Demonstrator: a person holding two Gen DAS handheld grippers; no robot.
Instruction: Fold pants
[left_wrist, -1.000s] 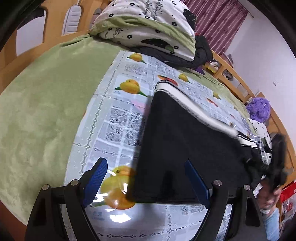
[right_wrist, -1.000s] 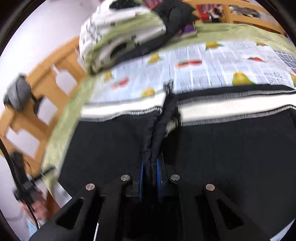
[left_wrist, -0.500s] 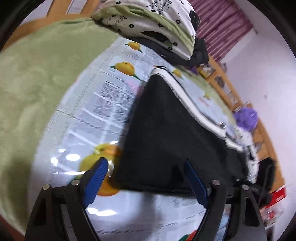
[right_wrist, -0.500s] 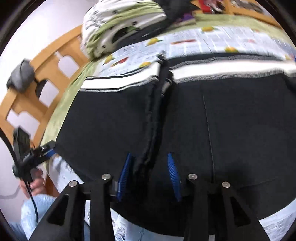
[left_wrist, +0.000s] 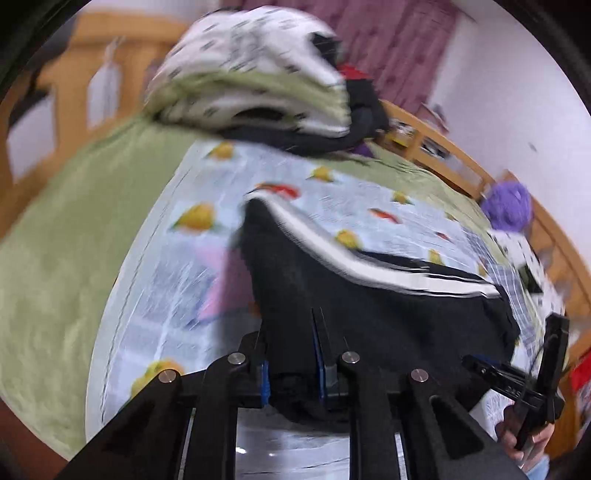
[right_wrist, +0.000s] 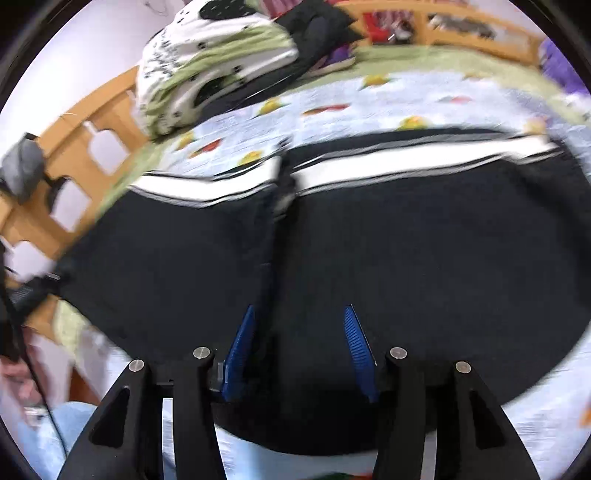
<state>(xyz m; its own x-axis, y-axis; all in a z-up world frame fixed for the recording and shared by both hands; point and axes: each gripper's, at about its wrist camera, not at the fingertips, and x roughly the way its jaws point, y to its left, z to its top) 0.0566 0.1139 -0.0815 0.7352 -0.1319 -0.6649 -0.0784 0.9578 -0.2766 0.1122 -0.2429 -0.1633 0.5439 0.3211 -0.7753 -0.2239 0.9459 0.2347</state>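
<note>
No legible text, label, brand, number or sign appears in either view. The folded quilt carries dark printed marks that may be lettering, but motion blur makes them unreadable. The fruit-print cloth shows fine grey patterning that cannot be resolved into characters.

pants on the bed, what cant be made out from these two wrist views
- Pants, right wrist view: near hem cut off behind the right tool, whose open pads grip nothing.
- Left wrist view: the fabric edge pinched by the left tool is lost in motion blur.
- Bedding pile: print smeared, unreadable.
</note>
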